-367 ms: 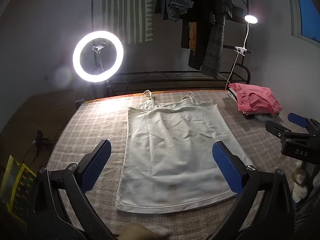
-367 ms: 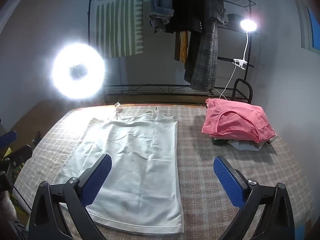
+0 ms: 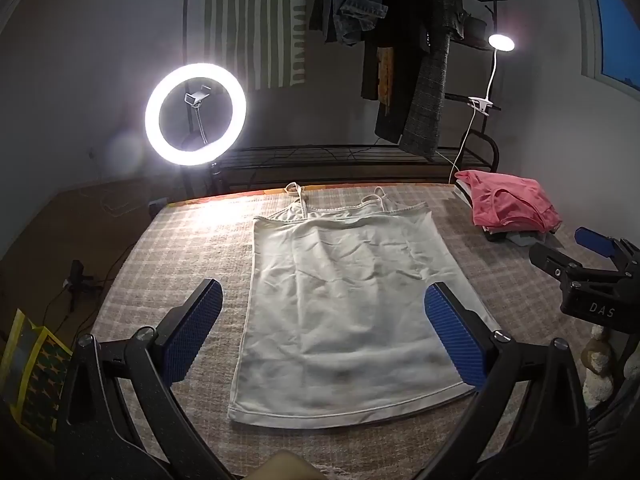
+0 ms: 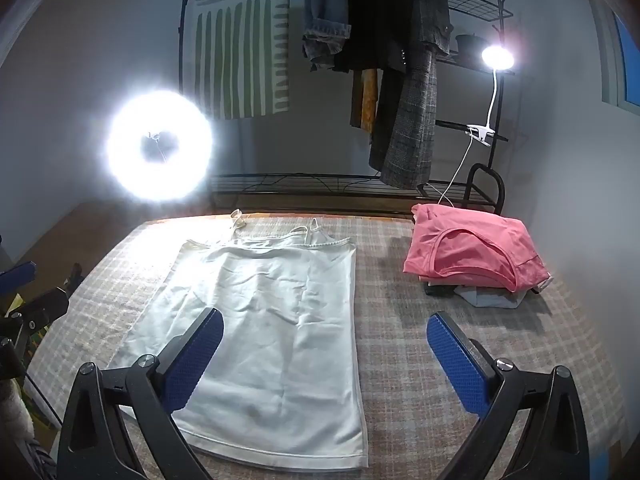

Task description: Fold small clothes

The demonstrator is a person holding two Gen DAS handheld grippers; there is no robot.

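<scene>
**Operator:** Nothing has really shifted since the earlier frames; both views match, and the white camisole (image 3: 344, 304) lies flat where it was on the plaid blanket (image 3: 168, 264), straps toward the ring light (image 3: 195, 114).

**Observer:** How will it handle?

**Operator:** I'd judge it light, thin and limp, probably a bit slick. It will sag and wrinkle if I lift from one point, so I'd pinch the hem corners or a side seam with both tools and keep the cloth low.

**Observer:** Jaws?

**Operator:** My left gripper (image 3: 322, 312) hangs above the hem, spread wide, nothing between the pads. My right gripper (image 4: 324, 344) is just as wide and empty, tilted down over the camisole's right edge.

**Observer:** And the pile?

**Operator:** That pink folded top (image 4: 474, 250) sits on a small stack at the far right, well apart from the camisole.
</scene>
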